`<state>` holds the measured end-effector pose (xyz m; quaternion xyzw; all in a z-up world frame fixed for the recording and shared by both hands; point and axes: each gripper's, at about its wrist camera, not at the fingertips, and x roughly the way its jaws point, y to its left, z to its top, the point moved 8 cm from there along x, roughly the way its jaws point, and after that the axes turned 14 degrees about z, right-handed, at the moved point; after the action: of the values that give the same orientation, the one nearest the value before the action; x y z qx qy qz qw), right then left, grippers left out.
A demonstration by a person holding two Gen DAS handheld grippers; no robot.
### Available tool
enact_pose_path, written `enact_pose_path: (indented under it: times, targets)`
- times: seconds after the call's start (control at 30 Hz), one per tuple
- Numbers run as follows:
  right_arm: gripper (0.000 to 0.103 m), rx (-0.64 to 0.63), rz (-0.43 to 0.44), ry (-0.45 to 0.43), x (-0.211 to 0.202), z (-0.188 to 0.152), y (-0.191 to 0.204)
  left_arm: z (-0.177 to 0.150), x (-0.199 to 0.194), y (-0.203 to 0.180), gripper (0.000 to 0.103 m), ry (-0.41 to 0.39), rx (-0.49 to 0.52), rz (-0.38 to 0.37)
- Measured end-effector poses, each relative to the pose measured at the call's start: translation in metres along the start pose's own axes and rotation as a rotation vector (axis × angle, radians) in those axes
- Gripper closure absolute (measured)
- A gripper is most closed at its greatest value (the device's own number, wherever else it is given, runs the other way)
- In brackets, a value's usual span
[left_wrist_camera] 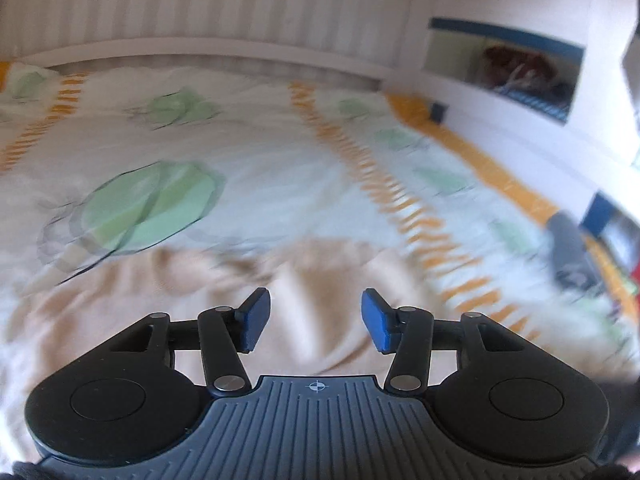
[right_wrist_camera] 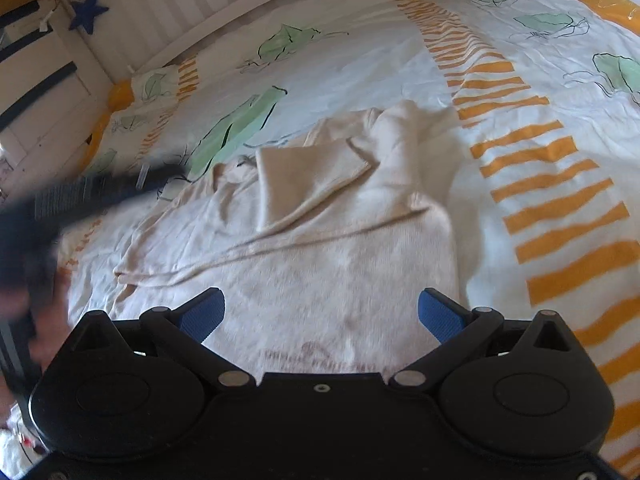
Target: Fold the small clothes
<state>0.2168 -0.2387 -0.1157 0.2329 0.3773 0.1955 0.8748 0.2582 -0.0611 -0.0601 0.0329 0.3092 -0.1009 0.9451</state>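
Observation:
A cream knitted sweater (right_wrist_camera: 320, 216) lies on the bed, partly folded, with one sleeve laid across its body. My right gripper (right_wrist_camera: 320, 314) is open and empty, hovering over the sweater's near hem. My left gripper (left_wrist_camera: 316, 318) is open and empty, just above the same sweater (left_wrist_camera: 224, 292), which is blurred in the left wrist view. The left gripper also shows as a dark blurred shape in the right wrist view (right_wrist_camera: 80, 196), at the sweater's left side.
The bed cover (right_wrist_camera: 360, 60) is white with green leaves and orange stripes. A white headboard rail (left_wrist_camera: 200, 46) and striped wall run behind. White shelves (left_wrist_camera: 504, 72) stand to the right of the bed. A dark object (left_wrist_camera: 568, 248) lies at the bed's right edge.

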Motion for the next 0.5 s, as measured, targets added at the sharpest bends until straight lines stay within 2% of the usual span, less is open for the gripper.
enact_pose_path:
  times: [0.23, 0.33, 0.5]
  targets:
    - [0.001, -0.035, 0.028, -0.038, 0.024, 0.040, -0.004, -0.035, 0.004, 0.115, 0.053, 0.085, -0.076, 0.262]
    - [0.001, -0.036, 0.026, -0.033, 0.037, 0.051, -0.004, -0.049, 0.008, 0.148, 0.053, 0.126, -0.069, 0.355]
    - [0.001, -0.040, 0.022, -0.016, 0.052, 0.057, -0.001, -0.064, 0.011, 0.178, 0.053, 0.164, -0.118, 0.395]
